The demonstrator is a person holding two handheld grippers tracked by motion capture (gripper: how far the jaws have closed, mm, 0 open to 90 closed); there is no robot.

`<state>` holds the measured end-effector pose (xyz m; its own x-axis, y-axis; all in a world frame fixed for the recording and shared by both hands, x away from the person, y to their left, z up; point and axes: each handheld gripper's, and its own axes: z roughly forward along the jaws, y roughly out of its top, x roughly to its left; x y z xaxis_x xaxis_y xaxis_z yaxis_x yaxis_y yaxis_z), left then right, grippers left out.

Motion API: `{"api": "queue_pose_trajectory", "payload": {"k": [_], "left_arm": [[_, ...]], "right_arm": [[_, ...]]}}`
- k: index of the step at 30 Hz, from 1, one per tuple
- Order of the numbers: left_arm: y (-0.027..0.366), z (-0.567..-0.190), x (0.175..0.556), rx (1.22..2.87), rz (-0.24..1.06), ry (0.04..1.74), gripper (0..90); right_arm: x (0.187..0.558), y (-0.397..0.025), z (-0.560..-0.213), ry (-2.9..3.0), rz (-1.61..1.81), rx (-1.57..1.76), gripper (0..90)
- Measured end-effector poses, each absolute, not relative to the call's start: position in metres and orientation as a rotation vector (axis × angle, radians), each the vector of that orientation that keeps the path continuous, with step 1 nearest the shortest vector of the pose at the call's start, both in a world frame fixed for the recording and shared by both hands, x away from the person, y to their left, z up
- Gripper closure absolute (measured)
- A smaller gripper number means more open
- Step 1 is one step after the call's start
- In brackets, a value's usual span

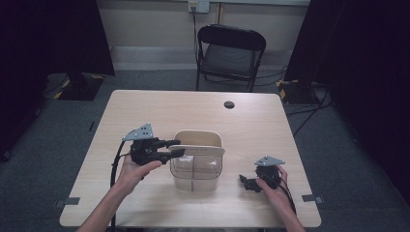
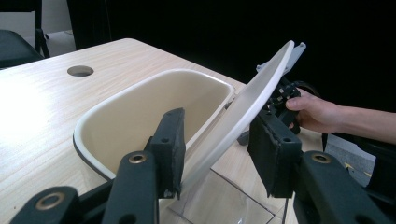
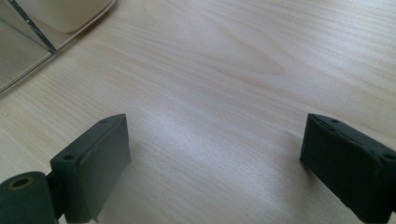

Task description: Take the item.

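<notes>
1. Right now the left gripper (image 2: 217, 149) straddles the near edge of the cream lid (image 2: 243, 109), jaws either side of it; whether they pinch it yet, I cannot tell.
2. Lid sits tilted, its long axis running left to right across the clear bin (image 1: 196, 169) near the table's (image 1: 145, 106) front edge.
3. Left hand is clearly nearer.
4. Over by the front right corner, the right gripper (image 3: 210, 158) rests spread wide above bare wood.
</notes>
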<state>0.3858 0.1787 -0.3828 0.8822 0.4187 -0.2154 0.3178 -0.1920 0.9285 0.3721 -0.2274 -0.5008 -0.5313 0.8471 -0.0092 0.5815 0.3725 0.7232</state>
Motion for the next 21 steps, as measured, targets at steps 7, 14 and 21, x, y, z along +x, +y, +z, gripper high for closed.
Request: {"api": "queue_pose_trajectory", "payload": {"k": [7,14,21], "left_arm": [[0.1779,-0.3826,0.3854,1.793,0.098,0.559,56.3],[0.1781,-0.3825,0.3856,1.794,0.099,0.559,56.3],[0.1786,-0.3825,0.3860,1.797,0.098,0.557,56.3]], "right_arm": [[0.3721,-0.2274,-0.5008,2.258,0.959,1.243,7.5],[0.3721,-0.2275,-0.5009,2.259,0.960,1.241,7.5],[0.3721,-0.2274,-0.5008,2.258,0.960,1.243,7.4]]}}
